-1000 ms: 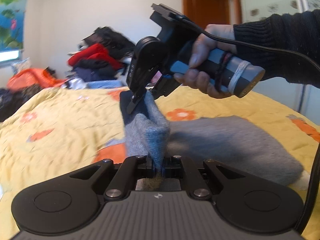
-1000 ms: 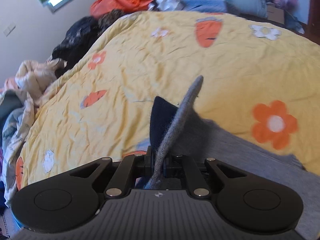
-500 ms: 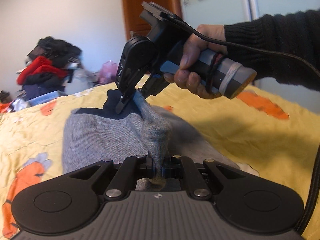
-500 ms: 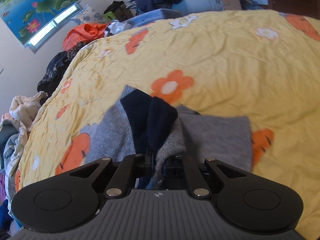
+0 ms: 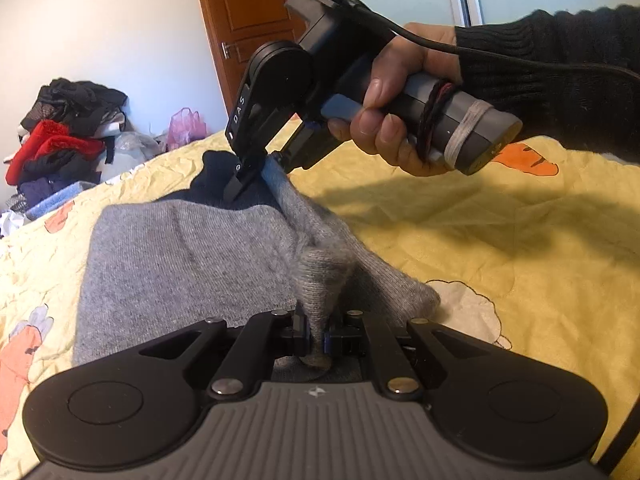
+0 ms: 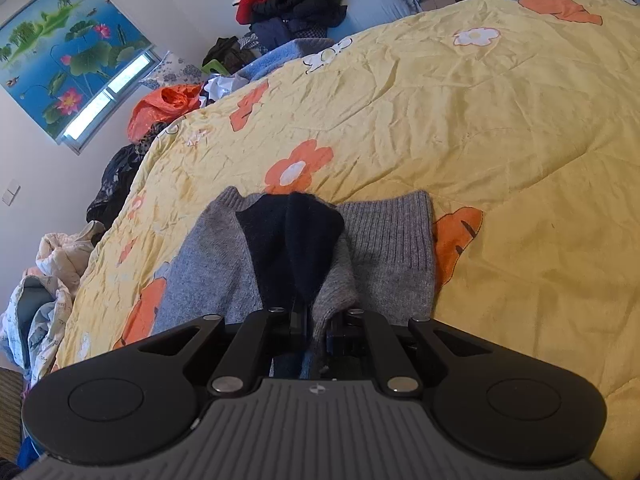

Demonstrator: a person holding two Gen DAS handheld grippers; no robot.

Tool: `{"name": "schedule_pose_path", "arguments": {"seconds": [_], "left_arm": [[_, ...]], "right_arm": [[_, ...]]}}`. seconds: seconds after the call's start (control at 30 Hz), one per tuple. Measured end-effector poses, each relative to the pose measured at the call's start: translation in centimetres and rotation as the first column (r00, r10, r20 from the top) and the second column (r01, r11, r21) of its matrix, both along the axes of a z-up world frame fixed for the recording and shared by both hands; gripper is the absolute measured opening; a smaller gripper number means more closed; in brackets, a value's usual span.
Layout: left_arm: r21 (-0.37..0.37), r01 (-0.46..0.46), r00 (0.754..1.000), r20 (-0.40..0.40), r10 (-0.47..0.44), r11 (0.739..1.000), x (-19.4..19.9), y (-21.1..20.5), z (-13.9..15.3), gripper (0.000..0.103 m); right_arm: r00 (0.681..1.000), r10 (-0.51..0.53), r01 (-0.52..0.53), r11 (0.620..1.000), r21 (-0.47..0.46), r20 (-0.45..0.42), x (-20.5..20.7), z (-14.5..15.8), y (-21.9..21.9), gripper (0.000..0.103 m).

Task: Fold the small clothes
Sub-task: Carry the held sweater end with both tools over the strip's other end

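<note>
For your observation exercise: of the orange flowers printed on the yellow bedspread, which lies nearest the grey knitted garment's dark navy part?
The white-centred orange flower directly beyond the dark navy part; the others lie farther away.

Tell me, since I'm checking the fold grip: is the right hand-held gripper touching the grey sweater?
Touching. The left wrist view shows the right hand-held gripper pinching the grey sweater at its navy collar edge, no gap visible.

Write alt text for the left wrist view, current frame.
The left tongs are shut on a pinched edge of a grey knit garment lying on a yellow flowered bedspread. Beyond them, a hand in a black sleeve holds the right tongs, clamped on the garment's far edge by its dark navy part.
</note>
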State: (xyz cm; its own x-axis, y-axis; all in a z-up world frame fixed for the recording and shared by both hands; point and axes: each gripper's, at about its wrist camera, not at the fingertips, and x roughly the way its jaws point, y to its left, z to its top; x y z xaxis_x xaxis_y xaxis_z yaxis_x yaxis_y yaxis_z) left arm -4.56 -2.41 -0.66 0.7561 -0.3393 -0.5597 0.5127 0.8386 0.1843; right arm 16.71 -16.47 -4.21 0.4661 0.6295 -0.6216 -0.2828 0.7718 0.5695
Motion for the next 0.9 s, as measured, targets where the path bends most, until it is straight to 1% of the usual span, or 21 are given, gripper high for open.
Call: {"name": "schedule_pose_path", "arguments": {"seconds": [0.07, 0.17, 0.2, 0.23, 0.3, 0.33, 0.37, 0.4, 0.43, 0.47, 0.5, 0.53, 0.57, 0.6, 0.63, 0.7, 0.73, 0.8, 0.83, 0.87, 0.9], "left_arm": [[0.01, 0.015, 1.0, -0.007, -0.015, 1.0, 1.1, 0.1, 0.1, 0.005], [0.031, 0.083, 0.997, -0.004, -0.083, 0.996, 1.0, 0.5, 0.2, 0.008], [0.007, 0.128, 0.992, -0.015, -0.128, 0.992, 1.0, 1.3, 0.8, 0.01], [-0.031, 0.167, 0.986, -0.018, -0.168, 0.985, 0.3, 2.3, 1.5, 0.011], [-0.104, 0.202, 0.978, -0.023, -0.206, 0.974, 0.2, 4.8, 2.9, 0.012], [-0.128, 0.214, 0.975, -0.028, -0.219, 0.968, 0.2, 6.1, 3.5, 0.014], [-0.143, 0.211, 0.976, -0.028, -0.217, 0.967, 0.3, 7.2, 4.0, 0.015], [-0.151, 0.198, 0.979, -0.024, -0.204, 0.969, 0.6, 8.4, 4.4, 0.019], [-0.152, 0.179, 0.983, -0.02, -0.184, 0.972, 0.8, 9.4, 4.7, 0.029], [-0.148, 0.156, 0.987, -0.014, -0.16, 0.977, 1.2, 10.4, 4.9, 0.034], [-0.143, 0.128, 0.992, -0.003, -0.129, 0.981, 1.7, 11.5, 5.0, 0.049], [-0.147, 0.095, 0.995, 0.012, -0.094, 0.985, 1.6, 12.5, 5.3, 0.067], [-0.165, 0.064, 0.998, 0.02, -0.061, 0.984, 2.1, 13.6, 5.4, 0.076], [-0.188, 0.025, 1.0, 0.016, -0.023, 0.982, 3.0, 14.6, 5.3, 0.082], [-0.205, -0.019, 1.0, 0.004, 0.02, 0.979, 4.0, 15.4, 5.0, 0.082], [-0.199, -0.07, 0.998, -0.015, 0.069, 0.978, 5.9, 16.3, 4.8, 0.082], [-0.195, -0.099, 0.995, -0.012, 0.099, 0.976, 6.6, 16.6, 4.9, 0.082], [-0.238, -0.127, 0.992, -0.036, 0.122, 0.963, 8.2, 17.8, 5.2, 0.082], [-0.289, -0.15, 0.988, -0.075, 0.134, 0.946, 9.5, 18.7, 5.3, 0.082], [-0.351, -0.188, 0.979, -0.139, 0.148, 0.917, 10.9, 19.6, 5.0, 0.082], [-0.413, -0.237, 0.963, -0.223, 0.154, 0.879, 12.6, 20.5, 4.5, 0.082]], "right_arm": [[1.0, -0.01, 0.01, 1.0, 0.013, -0.012, 0.0, -0.1, -0.3, 0.015], [1.0, -0.024, 0.025, 0.999, 0.039, -0.008, 0.0, 0.4, -0.8, 0.028], [1.0, -0.028, 0.028, 0.998, 0.048, -0.008, 0.1, 0.5, -0.8, 0.033], [1.0, -0.025, 0.026, 0.998, 0.055, -0.01, 0.2, 0.6, -0.7, 0.035], [1.0, -0.024, 0.025, 0.998, 0.062, -0.018, 0.5, 0.4, -0.3, 0.042], [0.999, -0.036, 0.037, 0.997, 0.061, -0.008, 0.5, 0.2, -0.1, 0.04], [0.999, -0.049, 0.05, 0.997, 0.058, -0.022, 0.6, -0.2, 0.0, 0.018], [0.997, -0.046, 0.05, 0.997, 0.065, -0.058, 0.8, -0.9, 0.1, 0.014], [0.997, -0.051, 0.055, 0.996, 0.075, -0.053, 0.7, -1.1, -0.2, 0.014], [0.998, -0.059, 0.061, 0.995, 0.083, -0.033, 0.3, -1.1, -0.7, 0.013], [0.997, -0.073, 0.076, 0.991, 0.108, -0.027, -0.1, -1.1, -1.4, 0.013], [0.995, -0.088, 0.092, 0.988, 0.125, -0.035, -0.3, -1.3, -2.0, 0.013], [0.994, -0.098, 0.103, 0.987, 0.123, -0.043, -0.4, -1.8, -2.3, 0.012], [0.993, -0.106, 0.111, 0.986, 0.122, -0.044, -0.6, -2.0, -2.3, 0.012], [0.992, -0.114, 0.12, 0.983, 0.136, -0.047, -0.7, -1.9, -2.4, 0.013], [0.989, -0.132, 0.143, 0.974, 0.174, -0.073, -0.9, -1.0, -3.0, 0.032], [0.987, -0.154, 0.162, 0.968, 0.191, -0.056, -1.2, -0.3, -3.6, 0.038], [0.979, -0.205, 0.199, 0.959, 0.199, 0.008, -1.8, 1.0, -5.0, 0.055], [0.971, -0.236, 0.229, 0.959, 0.166, 0.023, -1.8, 1.3, -5.5, 0.06], [0.967, -0.253, 0.249, 0.963, 0.104, 0.024, -1.7, 1.3, -5.5, 0.067], [0.967, -0.255, 0.253, 0.966, 0.044, 0.024, -1.4, 1.0, -5.2, 0.066]]}}
